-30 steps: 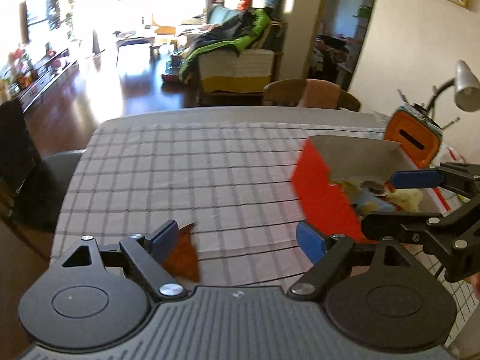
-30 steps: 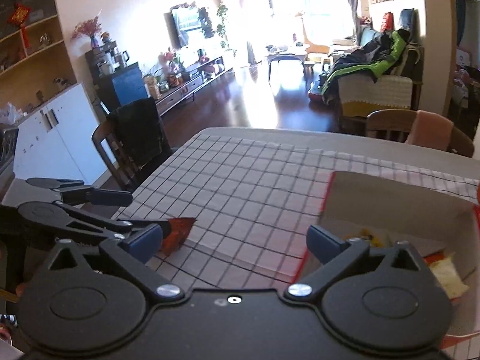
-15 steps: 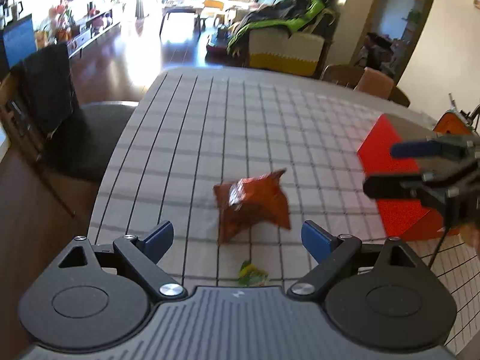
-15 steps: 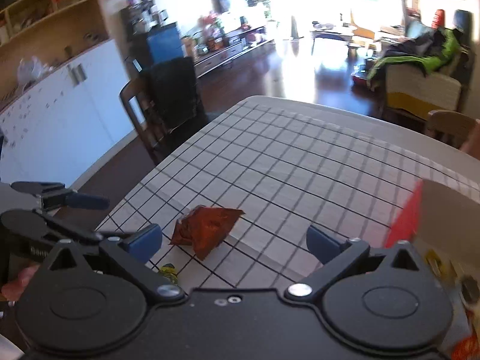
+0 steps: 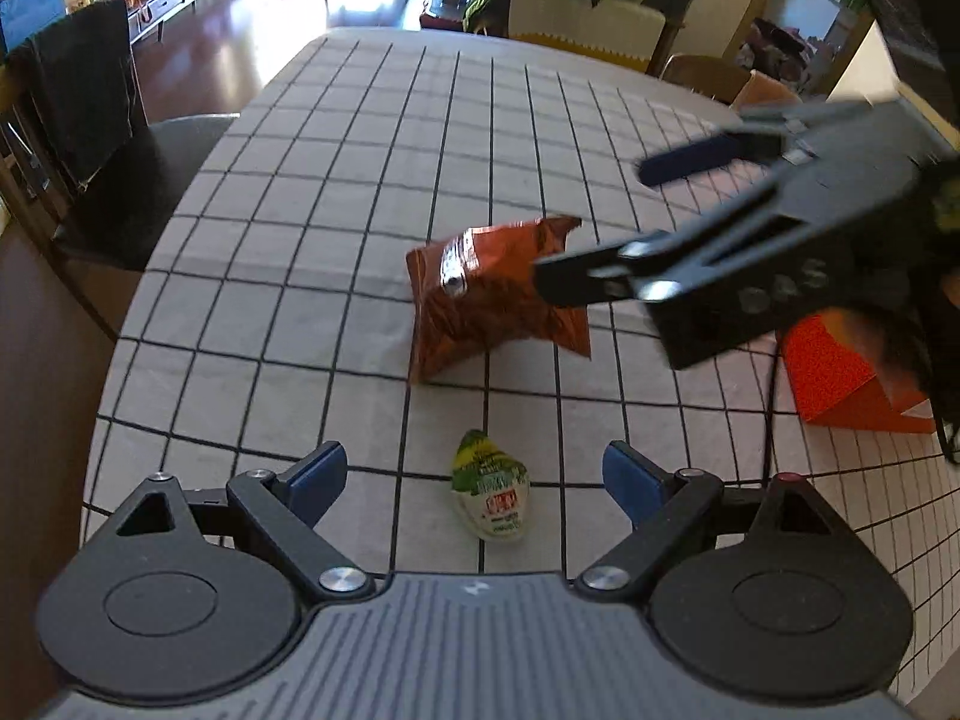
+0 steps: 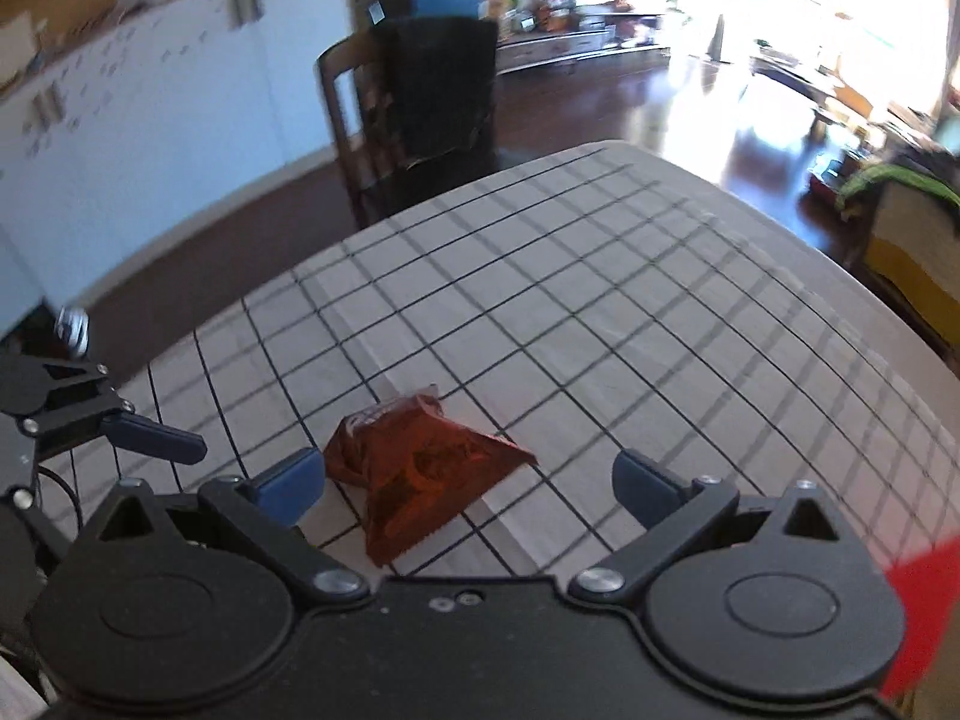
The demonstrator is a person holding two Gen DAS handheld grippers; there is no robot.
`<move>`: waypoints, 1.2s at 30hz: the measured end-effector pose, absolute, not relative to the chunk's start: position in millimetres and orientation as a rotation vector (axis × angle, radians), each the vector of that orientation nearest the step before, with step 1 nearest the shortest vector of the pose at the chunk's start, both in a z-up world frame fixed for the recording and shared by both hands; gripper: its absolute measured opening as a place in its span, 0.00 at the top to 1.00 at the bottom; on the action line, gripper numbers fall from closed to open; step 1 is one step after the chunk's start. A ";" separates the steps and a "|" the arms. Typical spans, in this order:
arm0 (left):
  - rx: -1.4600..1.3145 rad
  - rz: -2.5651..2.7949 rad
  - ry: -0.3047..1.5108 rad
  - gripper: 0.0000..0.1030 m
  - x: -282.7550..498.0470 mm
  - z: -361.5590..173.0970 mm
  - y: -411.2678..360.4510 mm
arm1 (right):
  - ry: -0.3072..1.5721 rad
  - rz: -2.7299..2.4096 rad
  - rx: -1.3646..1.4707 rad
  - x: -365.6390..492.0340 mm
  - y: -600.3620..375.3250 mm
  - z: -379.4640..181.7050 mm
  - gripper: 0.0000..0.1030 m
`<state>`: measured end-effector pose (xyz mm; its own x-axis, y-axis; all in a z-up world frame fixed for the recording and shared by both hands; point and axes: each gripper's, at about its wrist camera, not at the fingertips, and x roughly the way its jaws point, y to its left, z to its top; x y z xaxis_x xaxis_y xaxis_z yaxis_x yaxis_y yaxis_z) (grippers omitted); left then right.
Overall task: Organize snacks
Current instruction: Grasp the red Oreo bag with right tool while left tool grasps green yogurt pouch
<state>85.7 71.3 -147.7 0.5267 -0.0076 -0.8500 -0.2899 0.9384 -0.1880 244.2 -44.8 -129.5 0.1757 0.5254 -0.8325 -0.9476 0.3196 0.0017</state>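
A red-brown snack bag [image 5: 486, 294] lies on the checked tablecloth [image 5: 360, 192]; it also shows in the right wrist view [image 6: 420, 468]. A small green-and-white packet [image 5: 492, 489] lies nearer, between the fingers of my open left gripper [image 5: 474, 480]. My right gripper [image 6: 468, 477] is open and empty, just above the red-brown bag; in the left wrist view it [image 5: 606, 222] reaches in from the right over the bag. The red box [image 5: 846, 372] stands at the right.
A dark chair [image 5: 96, 138] stands at the table's left side; it also shows in the right wrist view [image 6: 420, 114]. The table edge [image 5: 114, 348] runs close on the left. A sofa with green clothes [image 5: 582, 6] is beyond the far end.
Both grippers have swung left, away from the red box. The right gripper has come over the red-brown bag. The green-and-white packet now lies between the left fingers.
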 end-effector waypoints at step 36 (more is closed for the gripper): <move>-0.164 0.189 1.110 0.51 99.0 -169.3 52.7 | 0.960 1.153 -0.654 252.6 -37.9 -167.6 0.56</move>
<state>99.0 52.7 -169.3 0.4315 0.0695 -0.8994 -0.2326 0.9719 -0.0365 252.6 -37.9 -167.6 0.1042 0.4533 -0.8852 -0.9527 0.3010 0.0420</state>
